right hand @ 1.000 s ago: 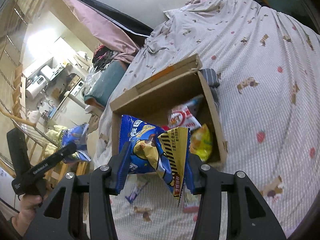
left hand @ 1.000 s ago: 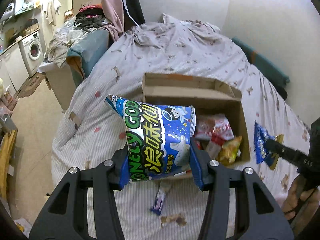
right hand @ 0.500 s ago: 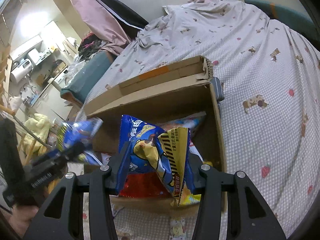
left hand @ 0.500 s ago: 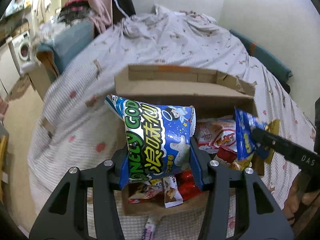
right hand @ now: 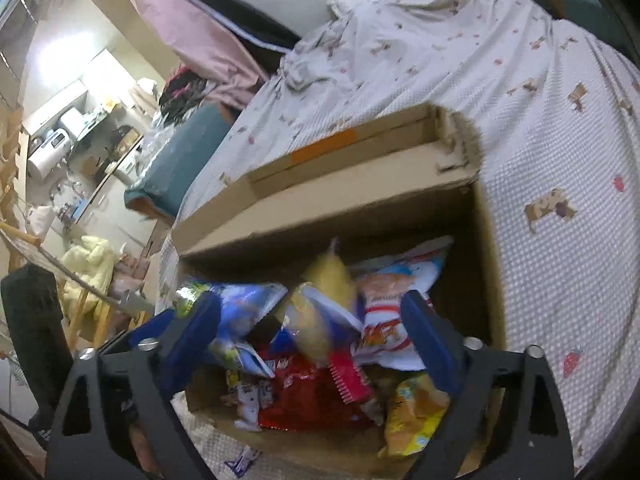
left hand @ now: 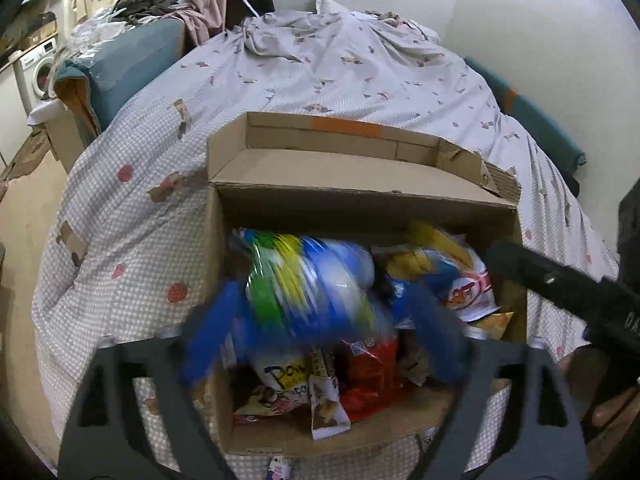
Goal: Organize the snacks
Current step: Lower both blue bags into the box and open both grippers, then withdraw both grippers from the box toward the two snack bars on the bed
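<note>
Jaws of both grippers are opening over the cardboard box (left hand: 360, 184), and neither grips anything. In the left wrist view the left gripper (left hand: 320, 332) has its blue pads spread wide; the blue bag (left hand: 316, 280), blurred with green and yellow print, sits between them but free of both pads, over the snacks in the box. In the right wrist view the right gripper (right hand: 316, 332) is likewise released, its pads well apart, and the blue-and-yellow bag (right hand: 316, 320) lies blurred between them without touching either, just above a red packet (right hand: 312, 396). Beneath and around the two bags the box holds a loose heap: the red packet, a white bag with orange lettering (right hand: 384, 324) toward the right wall, a yellow bag (right hand: 412, 412) in the near right corner, and several small white packets, too jumbled for an exact count. One small wrapper (right hand: 240, 458) lies on the bedcover (right hand: 560, 160) just outside the near wall. Beyond, the far flap stands open, and the rumpled bed stretches back to the wall.
</note>
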A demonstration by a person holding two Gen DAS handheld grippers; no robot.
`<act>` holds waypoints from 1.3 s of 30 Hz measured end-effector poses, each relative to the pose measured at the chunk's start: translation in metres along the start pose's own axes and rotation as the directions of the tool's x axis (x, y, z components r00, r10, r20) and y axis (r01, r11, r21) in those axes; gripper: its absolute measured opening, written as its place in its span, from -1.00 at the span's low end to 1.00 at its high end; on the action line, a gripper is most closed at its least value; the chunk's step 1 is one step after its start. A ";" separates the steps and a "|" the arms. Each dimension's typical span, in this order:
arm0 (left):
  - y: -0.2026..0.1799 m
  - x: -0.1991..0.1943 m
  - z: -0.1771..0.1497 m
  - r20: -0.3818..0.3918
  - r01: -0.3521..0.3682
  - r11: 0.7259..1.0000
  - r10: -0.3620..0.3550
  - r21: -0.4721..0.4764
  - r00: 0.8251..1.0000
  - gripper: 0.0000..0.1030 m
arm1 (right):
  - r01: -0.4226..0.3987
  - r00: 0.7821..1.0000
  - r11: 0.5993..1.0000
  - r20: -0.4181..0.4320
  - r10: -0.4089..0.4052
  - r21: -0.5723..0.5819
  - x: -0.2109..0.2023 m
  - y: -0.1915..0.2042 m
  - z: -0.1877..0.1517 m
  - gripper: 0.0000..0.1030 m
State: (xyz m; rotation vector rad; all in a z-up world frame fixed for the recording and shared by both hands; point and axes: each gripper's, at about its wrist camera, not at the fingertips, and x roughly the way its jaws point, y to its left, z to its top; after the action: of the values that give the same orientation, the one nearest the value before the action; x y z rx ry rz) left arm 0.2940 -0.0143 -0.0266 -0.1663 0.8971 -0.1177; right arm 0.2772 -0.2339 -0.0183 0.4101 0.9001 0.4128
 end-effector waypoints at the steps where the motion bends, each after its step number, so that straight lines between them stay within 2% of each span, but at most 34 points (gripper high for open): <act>1: 0.001 -0.001 0.000 0.001 0.001 1.000 -0.001 -0.014 1.000 0.87 | 0.001 1.000 1.000 0.003 -0.001 0.010 -0.002 -0.002 0.001 0.84; 4: 0.006 -0.009 0.001 0.019 0.030 0.999 -0.029 -0.037 0.999 0.87 | -0.026 1.000 0.998 0.018 0.025 0.049 -0.009 -0.008 0.005 0.84; 14: 0.013 -0.019 -0.004 0.038 -0.020 0.999 0.021 -0.036 0.999 0.87 | -0.014 1.000 0.999 -0.002 0.014 0.033 -0.011 -0.008 0.002 0.84; 20: 0.009 -0.021 -0.009 0.055 -0.089 0.996 0.090 -0.011 0.994 0.87 | 0.014 1.000 1.000 -0.005 -0.014 0.016 -0.017 -0.011 -0.004 0.84; 26: 0.009 -0.033 -0.014 0.068 -0.050 0.999 0.051 -0.013 0.996 0.87 | 0.032 0.999 0.999 -0.005 -0.031 0.039 -0.030 -0.015 -0.011 0.84; 32: 0.017 -0.046 -0.020 0.057 -0.042 0.998 0.045 -0.051 0.997 0.87 | 0.028 1.000 0.999 0.000 -0.028 0.035 -0.048 -0.010 -0.019 0.84; 36: 0.019 -0.056 -0.028 0.039 -0.027 0.999 0.029 -0.044 0.999 0.87 | 0.031 0.999 0.999 -0.017 -0.030 0.037 -0.059 -0.008 -0.036 0.84; 39: 0.019 -0.062 -0.038 0.033 -0.050 0.998 0.051 -0.027 0.998 0.87 | 0.047 0.998 0.998 -0.049 -0.046 0.030 -0.064 -0.007 -0.053 0.84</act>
State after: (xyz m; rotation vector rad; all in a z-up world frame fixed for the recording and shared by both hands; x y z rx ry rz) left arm 0.2263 0.0111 -0.0056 -0.1692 0.8691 -0.0560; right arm 0.2002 -0.2631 -0.0089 0.4083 0.9626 0.3679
